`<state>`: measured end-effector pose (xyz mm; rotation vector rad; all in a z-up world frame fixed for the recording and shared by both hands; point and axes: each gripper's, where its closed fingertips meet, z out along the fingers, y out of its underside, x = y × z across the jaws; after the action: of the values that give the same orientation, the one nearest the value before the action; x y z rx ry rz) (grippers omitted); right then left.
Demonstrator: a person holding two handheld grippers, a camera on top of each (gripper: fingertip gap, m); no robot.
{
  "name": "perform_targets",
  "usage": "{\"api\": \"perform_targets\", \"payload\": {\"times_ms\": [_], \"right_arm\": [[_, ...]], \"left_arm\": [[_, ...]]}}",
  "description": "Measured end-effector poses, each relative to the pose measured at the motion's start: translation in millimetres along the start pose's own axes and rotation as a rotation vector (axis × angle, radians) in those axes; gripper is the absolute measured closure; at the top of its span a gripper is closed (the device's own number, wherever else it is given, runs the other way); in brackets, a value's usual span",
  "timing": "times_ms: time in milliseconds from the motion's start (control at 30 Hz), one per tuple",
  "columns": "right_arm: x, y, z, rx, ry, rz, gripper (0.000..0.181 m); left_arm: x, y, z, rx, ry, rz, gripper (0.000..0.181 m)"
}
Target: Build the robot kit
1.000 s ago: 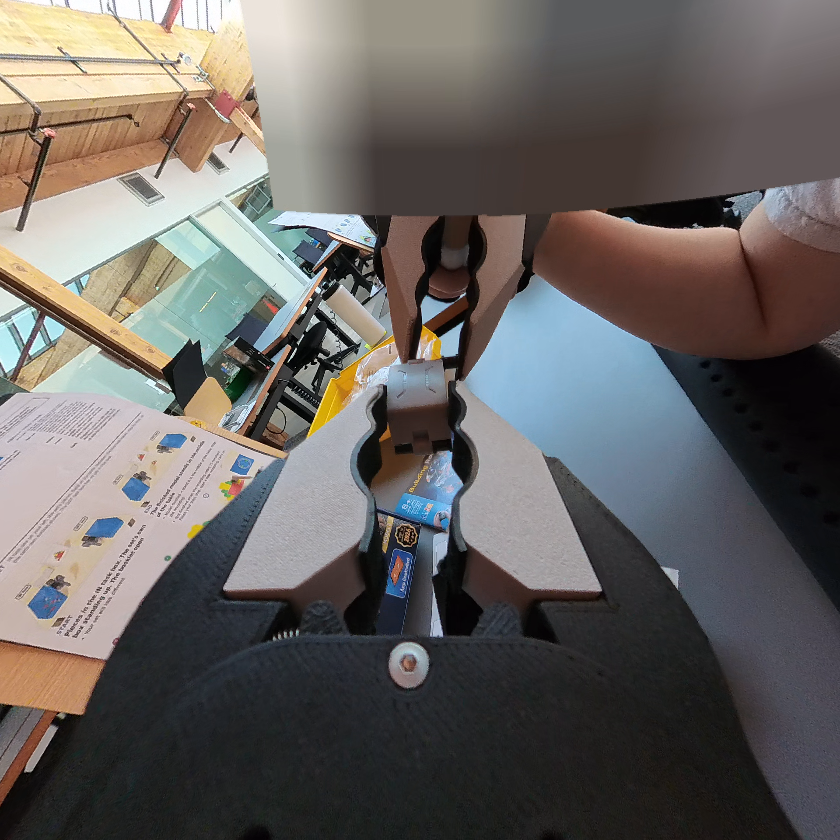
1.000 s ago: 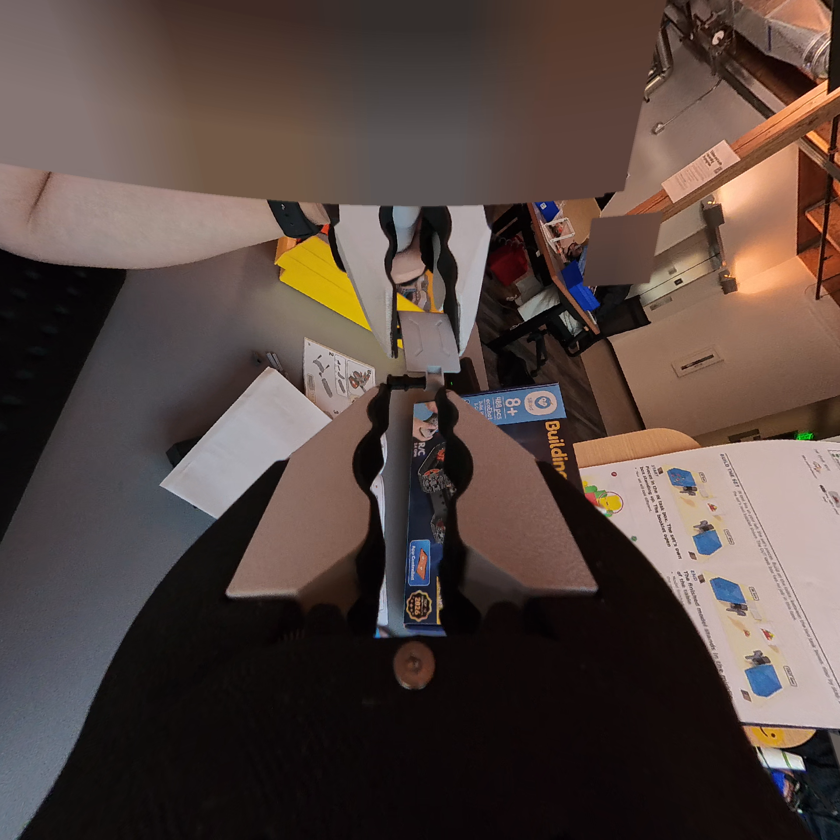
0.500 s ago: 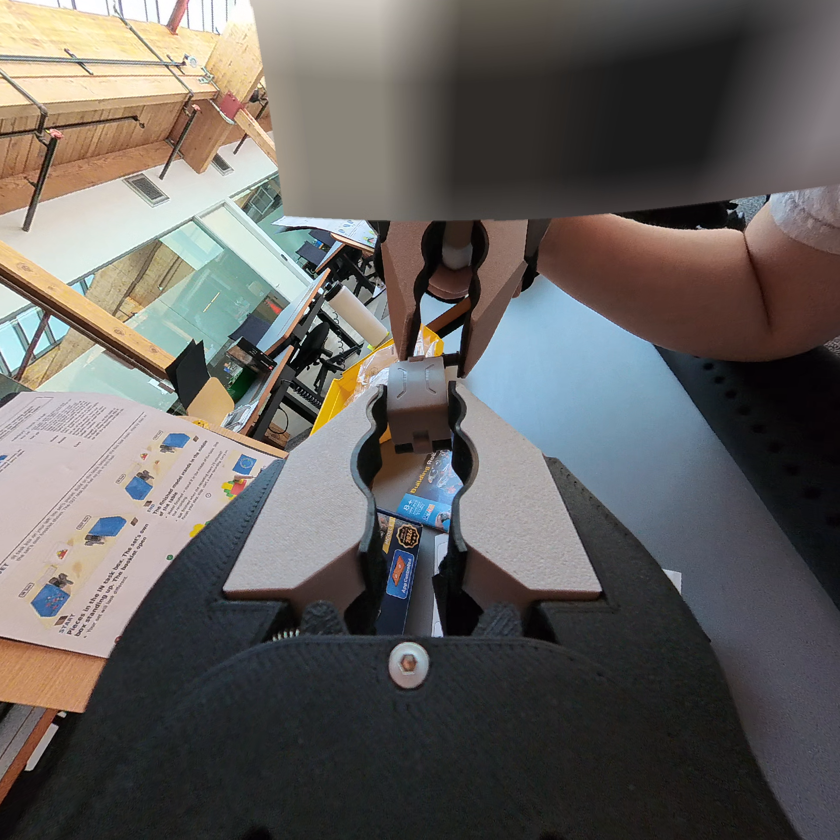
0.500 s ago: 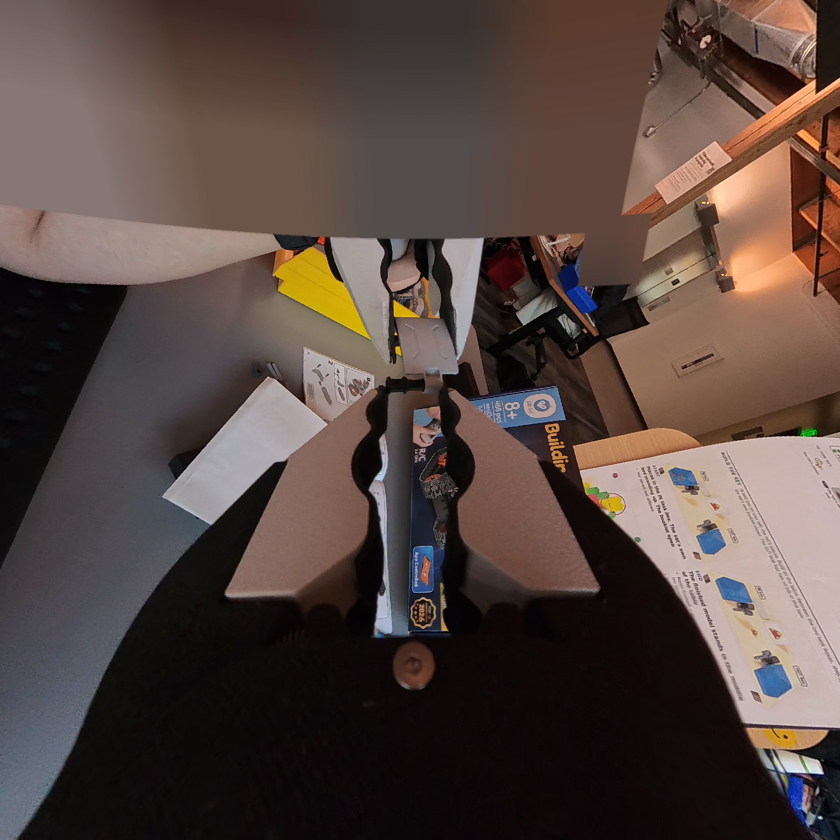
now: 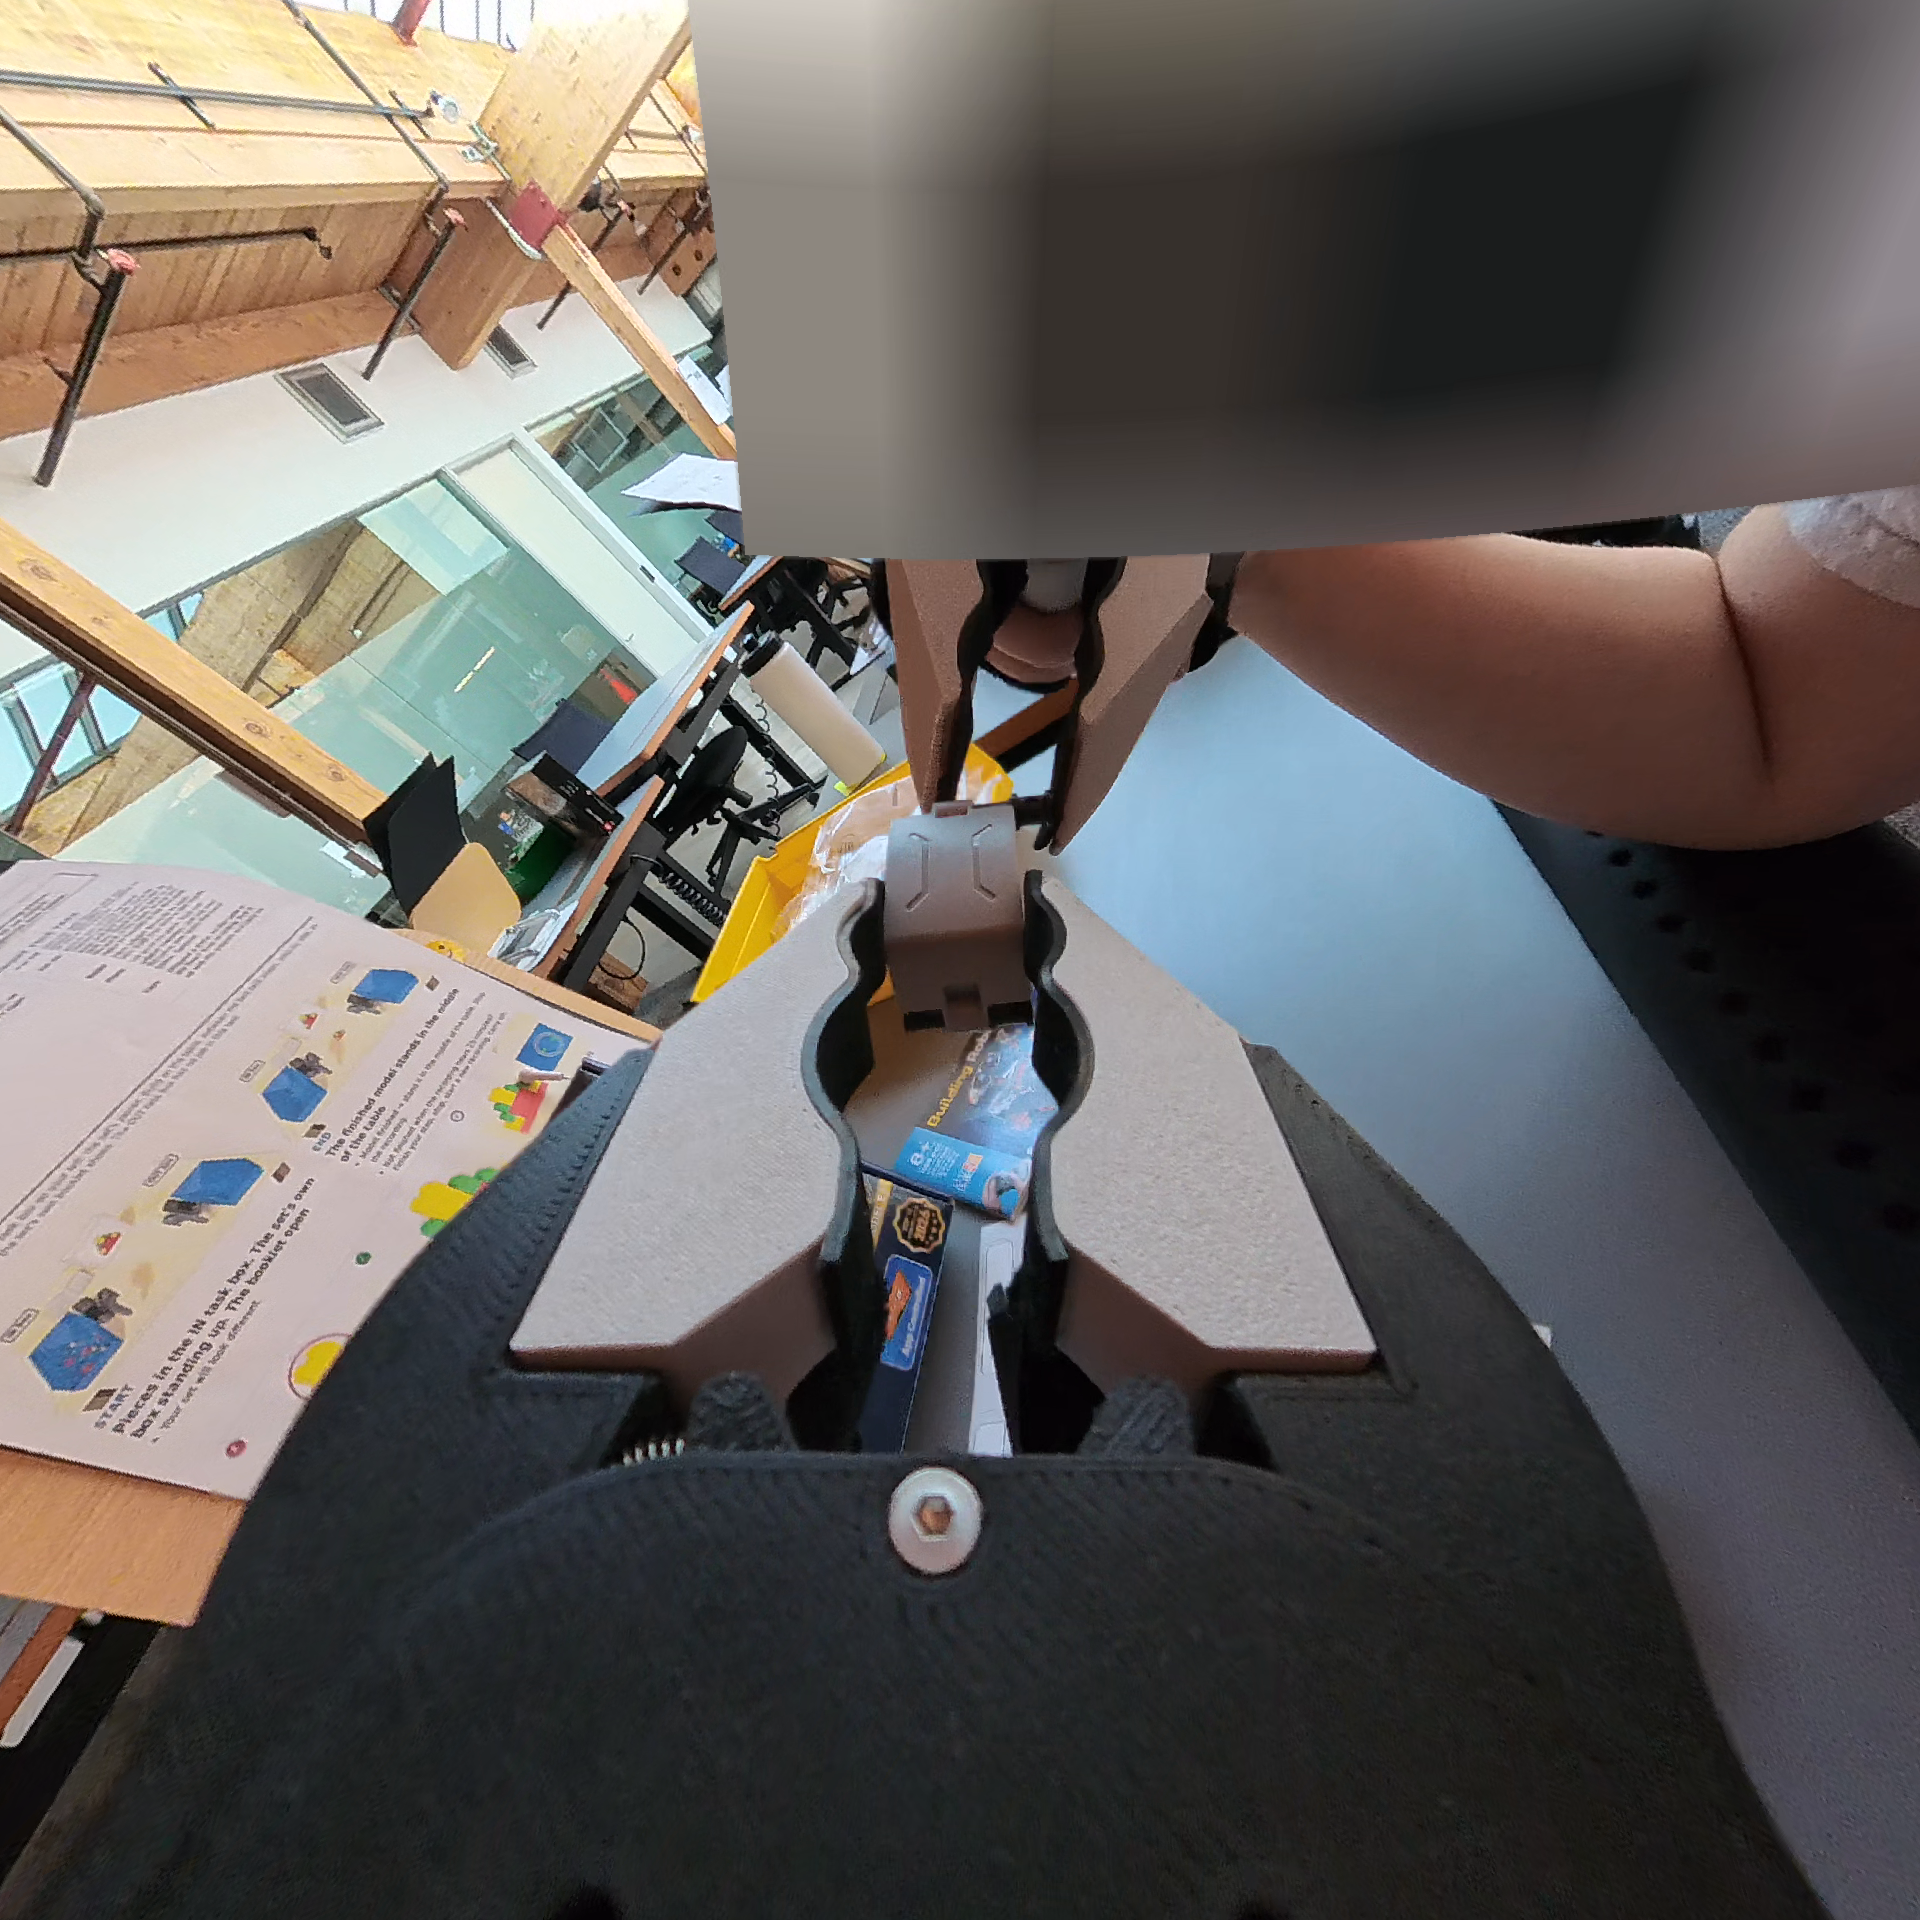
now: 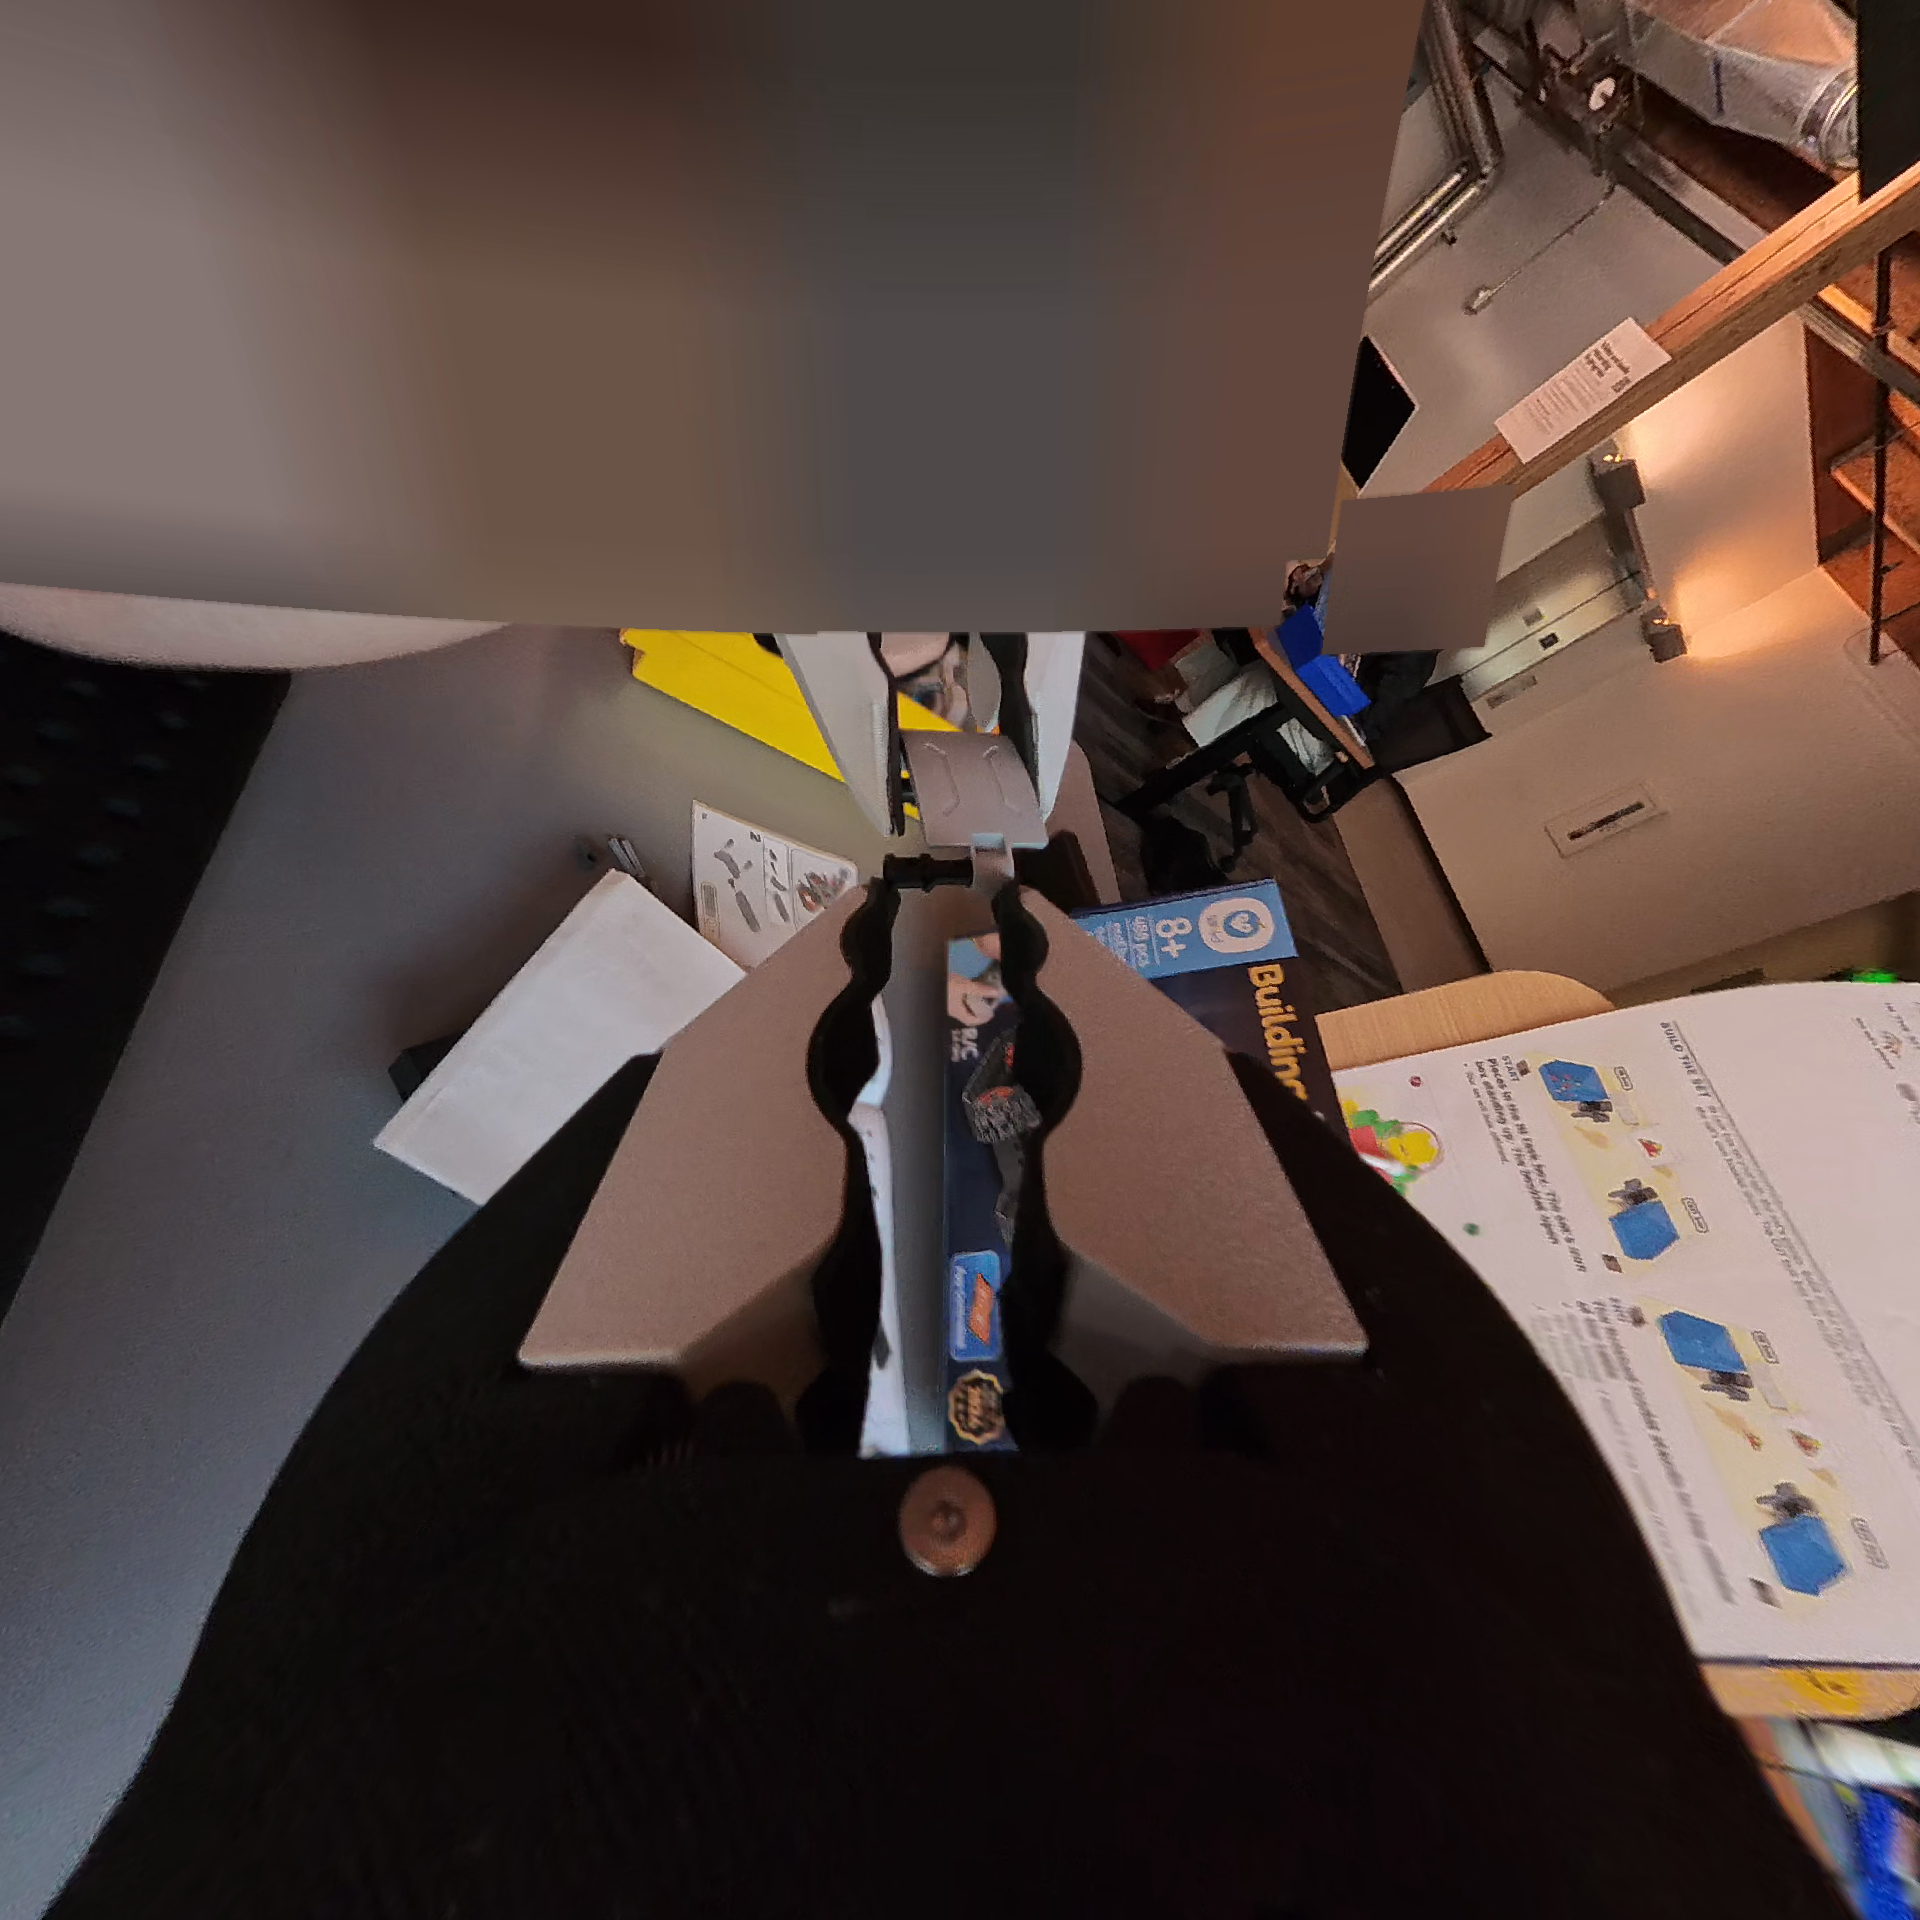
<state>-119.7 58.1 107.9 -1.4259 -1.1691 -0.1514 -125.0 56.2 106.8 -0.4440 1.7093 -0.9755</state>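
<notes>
While the grey block piece is clamped between the tips of the left gripper, a small black pin is pinched in the nearly closed tips of the right gripper, right at the piece's far edge, where a narrow tab is seen. Both tools are held tip to tip, with the piece raised above the grey table.

Below the piece a blue toy box is seen lying flat, and to one side of it a printed instruction sheet; beyond it a yellow tray is partly visible.

The main risk is judged to be a slip. The pin is gripped only at the very tips, so it could be twisted out and dropped towards the box below the piece. The piece is held by its smooth sides, so it could be rotated or squeezed out if it were pushed off-axis. The tab could also be bent by a skewed push.
</notes>
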Motion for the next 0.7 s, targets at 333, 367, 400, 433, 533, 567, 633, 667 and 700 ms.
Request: {"api": "perform_targets", "payload": {"times_ms": [333,367,400,433,533,567,633,667,700], "right_arm": [[-18.9,12.5,12.2,-0.089,-0.067,-0.053,0.144],[-22.7,15.1,12.1,-0.107,-0.089,-0.047,0.148],[-26.4,18.4,12.2,-0.127,-0.110,-0.048,0.151],[-29.9,21.1,12.4,-0.142,-0.128,-0.048,0.152],[-29.4,23.9,14.6,-0.162,-0.123,-0.049,0.150],[-28.2,23.9,15.5,-0.161,-0.117,-0.045,0.144],[-28.0,25.9,16.6,-0.174,-0.119,-0.030,0.141],[-29.9,28.7,17.2,-0.187,-0.130,-0.024,0.141],[-31.5,32.0,17.9,-0.204,-0.140,-0.023,0.142]], "left_arm": [[19.7,22.0,6.4,-0.130,0.125,-0.026,0.156],[20.7,25.4,6.5,-0.146,0.131,-0.025,0.156],[23.9,28.0,6.5,-0.160,0.148,-0.025,0.156],[25.7,29.8,6.8,-0.172,0.159,-0.025,0.156],[27.6,32.6,8.5,-0.187,0.165,-0.014,0.156],[28.2,32.7,8.6,-0.185,0.170,-0.014,0.156],[28.6,31.9,8.8,-0.179,0.172,-0.008,0.156],[29.2,31.2,8.7,-0.176,0.175,-0.007,0.156],[29.7,30.3,8.7,-0.172,0.178,-0.005,0.156]]}}
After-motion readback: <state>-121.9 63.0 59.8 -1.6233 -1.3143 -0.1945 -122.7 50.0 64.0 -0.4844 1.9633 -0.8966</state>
